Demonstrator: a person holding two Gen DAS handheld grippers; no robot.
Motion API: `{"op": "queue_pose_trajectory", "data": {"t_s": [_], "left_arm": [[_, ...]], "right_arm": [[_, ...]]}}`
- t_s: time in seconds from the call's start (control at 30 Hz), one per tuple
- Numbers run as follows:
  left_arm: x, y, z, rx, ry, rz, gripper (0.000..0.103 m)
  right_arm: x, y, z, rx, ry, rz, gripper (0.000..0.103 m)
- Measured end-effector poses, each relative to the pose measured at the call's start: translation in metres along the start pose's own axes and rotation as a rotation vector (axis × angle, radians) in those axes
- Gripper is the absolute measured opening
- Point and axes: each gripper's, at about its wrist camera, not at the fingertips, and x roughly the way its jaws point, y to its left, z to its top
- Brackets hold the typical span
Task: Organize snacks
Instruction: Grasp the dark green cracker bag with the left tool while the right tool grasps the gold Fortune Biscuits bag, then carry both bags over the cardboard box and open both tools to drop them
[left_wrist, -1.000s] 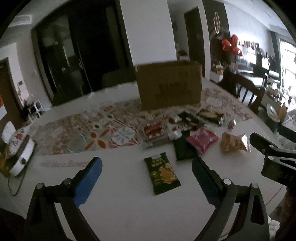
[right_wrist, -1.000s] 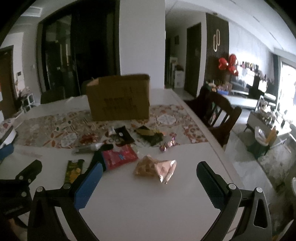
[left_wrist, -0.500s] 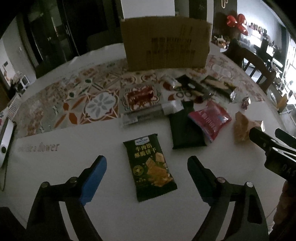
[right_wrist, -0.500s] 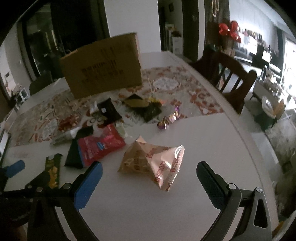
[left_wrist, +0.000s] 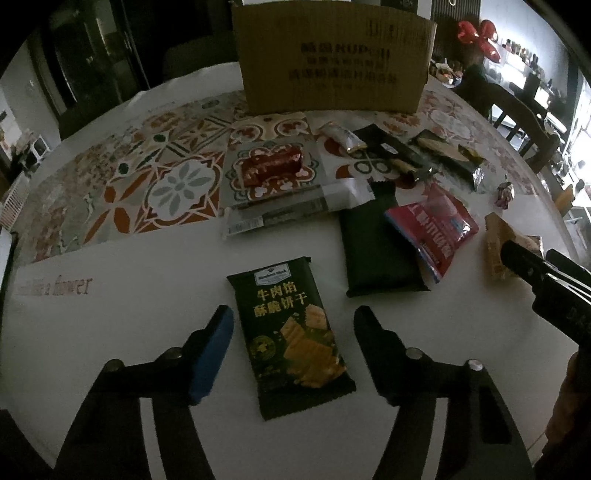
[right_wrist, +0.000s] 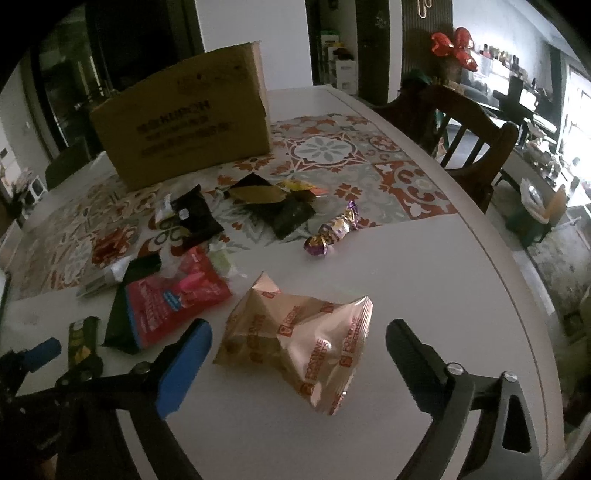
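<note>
Landmark: cardboard box (left_wrist: 334, 59), standing at the far side of the table (left_wrist: 122, 314); all snacks lie on the near side of it.

Left gripper (left_wrist: 293, 330): jaws have just been closing, now at a middling gap, the green cracker packet (left_wrist: 290, 334) between them but no pad pressing on it yet; packet lies flat, farthest from the box of the snacks in this view, label up.

Right gripper (right_wrist: 299, 341): jaws have just been narrowing slightly yet stand wide, either side of the gold fortune-biscuit bag (right_wrist: 295, 341), not touching it; bag sits on bare table, well out from the box, nearer than the red pouch (right_wrist: 173, 299).

Handling, judged: cracker packet likely light, thin, glossy film, so slippery; contents brittle; best pinched across its long edges, gently. Fortune-biscuit bag looks puffed and crinkled, mostly air; soft, light, contents fragile; hold the bulging middle lightly, or the crimped end seam; a hard squeeze risks crushing the biscuits.
</note>
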Motion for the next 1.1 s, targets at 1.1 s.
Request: {"op": "queue_pose_trajectory", "data": {"t_s": [1.1], "left_arm": [[-0.072,-0.005,0.036,0.051,-0.295,-0.075,0.045]], "right_arm": [[-0.060,0.015,0.015,-0.078,-0.194,0.116,0.062]]}}
